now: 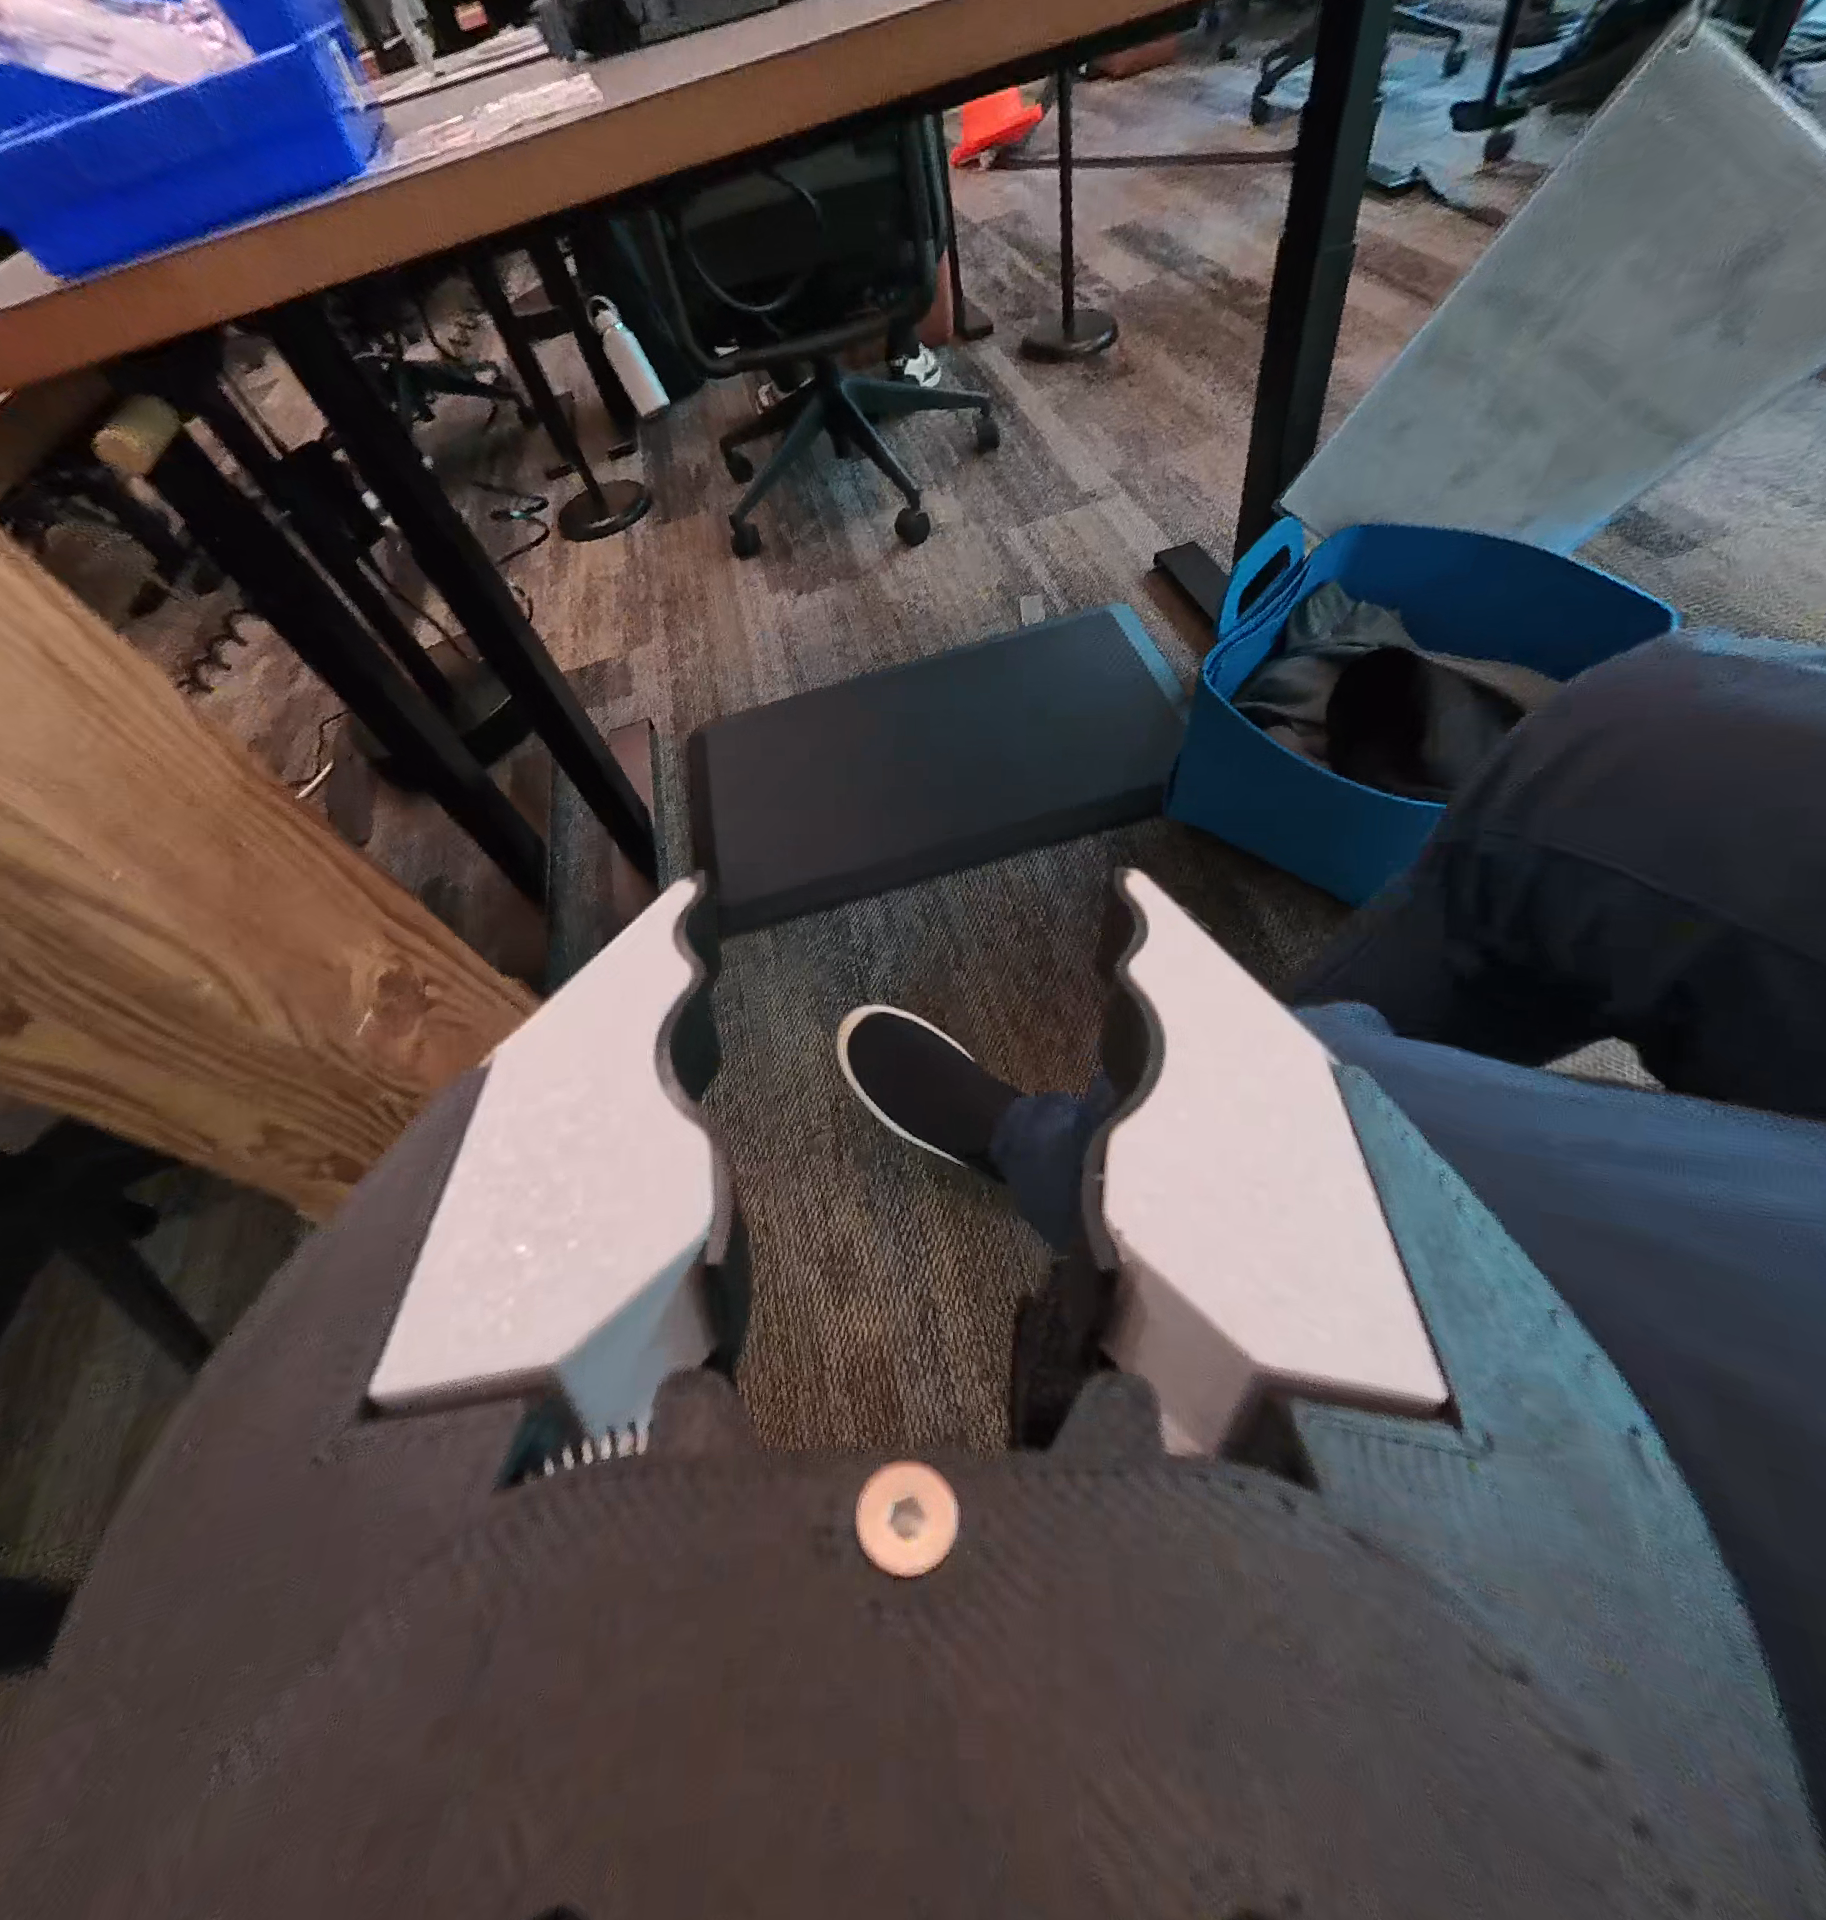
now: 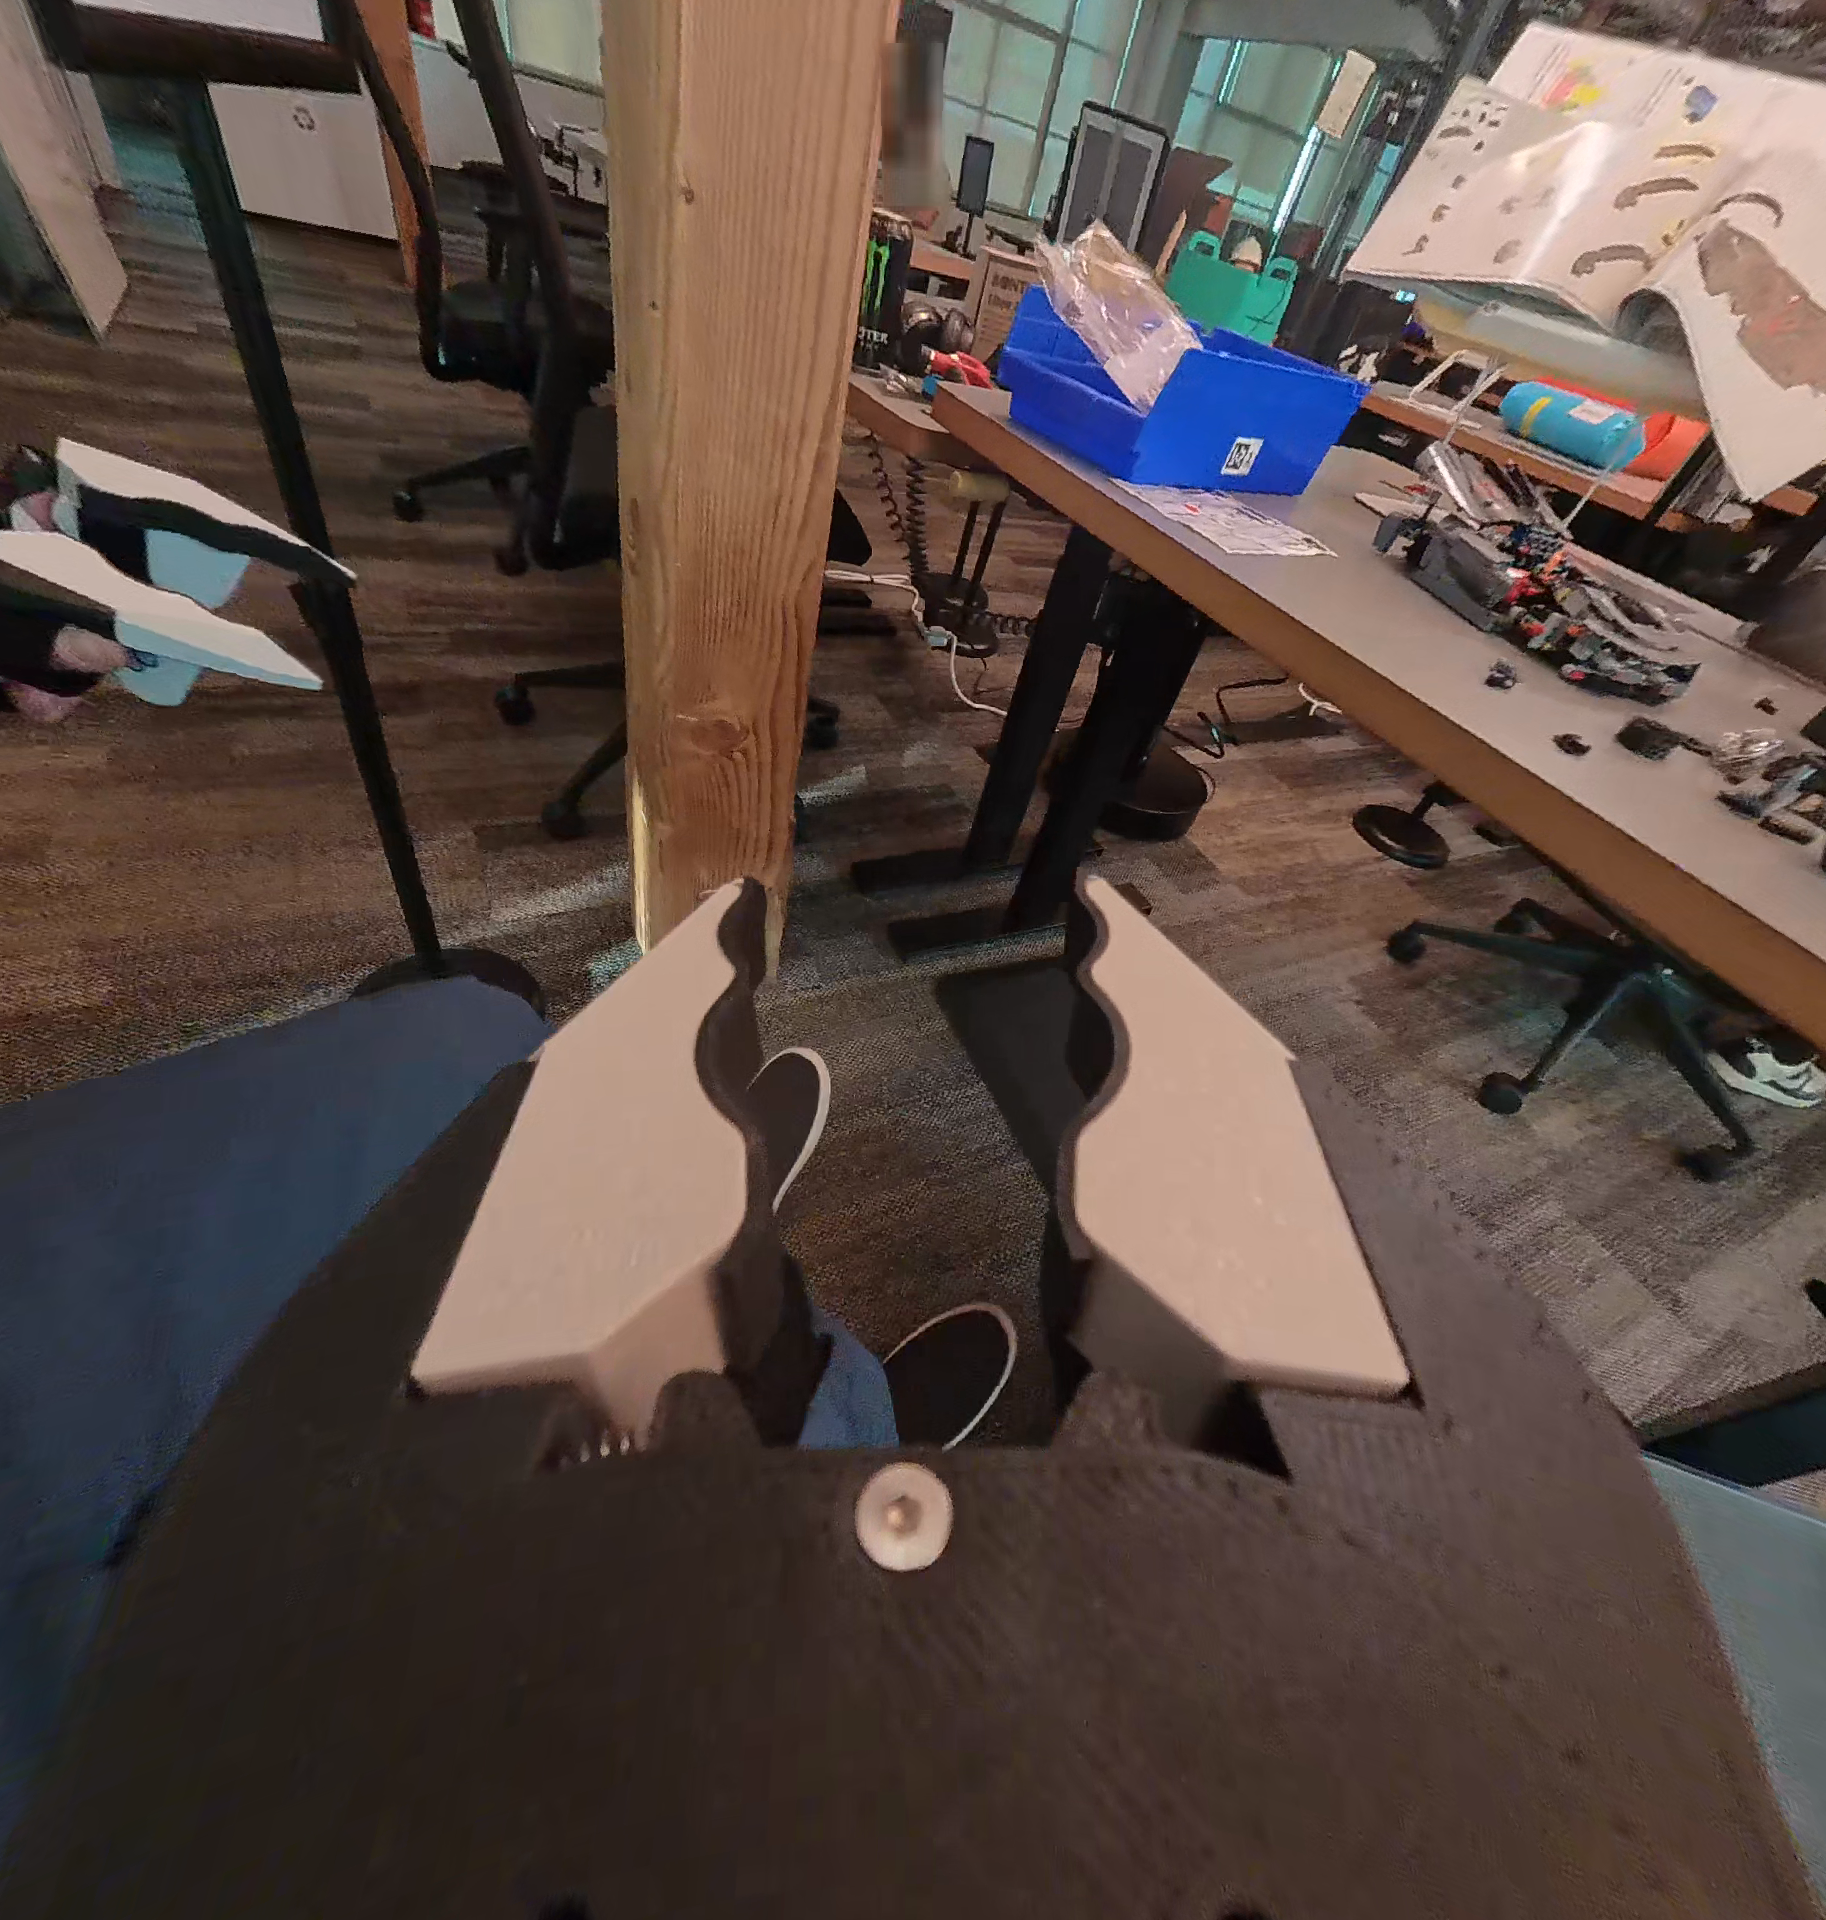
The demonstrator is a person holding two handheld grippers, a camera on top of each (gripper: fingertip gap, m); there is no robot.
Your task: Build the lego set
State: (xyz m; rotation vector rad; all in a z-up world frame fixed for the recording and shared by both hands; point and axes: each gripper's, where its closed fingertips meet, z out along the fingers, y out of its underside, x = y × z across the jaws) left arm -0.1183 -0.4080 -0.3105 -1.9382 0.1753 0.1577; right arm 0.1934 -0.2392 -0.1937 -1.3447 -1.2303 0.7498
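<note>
Grey and black plastic with small red touches is making up the half-built lego model (image 2: 1501, 566), which is sitting on the table (image 2: 1335, 634) well ahead and to the right of the right gripper (image 2: 919, 914). It is looking long, low and knobbly, like a vehicle frame, with loose dark pieces (image 2: 1657, 740) lying scattered nearer along the tabletop. Judging by its make, the model is likely handling as light and stiff but brittle at its joins, so gripping low across the solid grey body is looking safer than pinching any thin arm sticking up. Small pieces are probably slipping easily between smooth fingers. Both grippers are hanging low over the carpet, far from the work. Jaws of the right one are standing apart with nothing between them. Likewise the left gripper (image 1: 914, 894) is gaping empty above a dark shoe (image 1: 919, 1081); the model is not showing in that view.
</note>
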